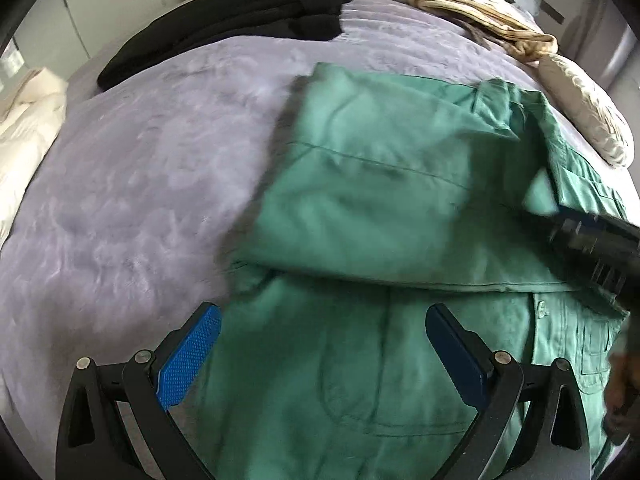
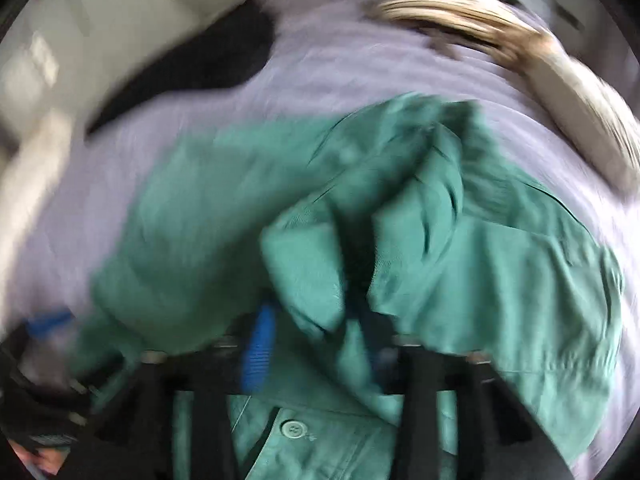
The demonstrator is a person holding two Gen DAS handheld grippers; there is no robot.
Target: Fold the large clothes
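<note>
A green button shirt [image 1: 380,208] lies on the lilac bedspread [image 1: 140,184], with one side folded over its middle. My left gripper [image 1: 320,340] is open and empty, just above the shirt's near part. My right gripper [image 2: 316,340] is shut on a bunched fold of the green shirt [image 2: 312,264] and holds it lifted; this view is motion blurred. The right gripper's black body [image 1: 596,244] shows at the right edge of the left wrist view, over the shirt. The left gripper's blue pad shows faintly in the right wrist view [image 2: 48,324].
A black garment [image 1: 240,12] lies at the far left of the bed. A beige garment [image 1: 480,8] and a pale pillow [image 1: 588,116] lie at the far right. A cream duvet [image 1: 24,120] is at the left edge.
</note>
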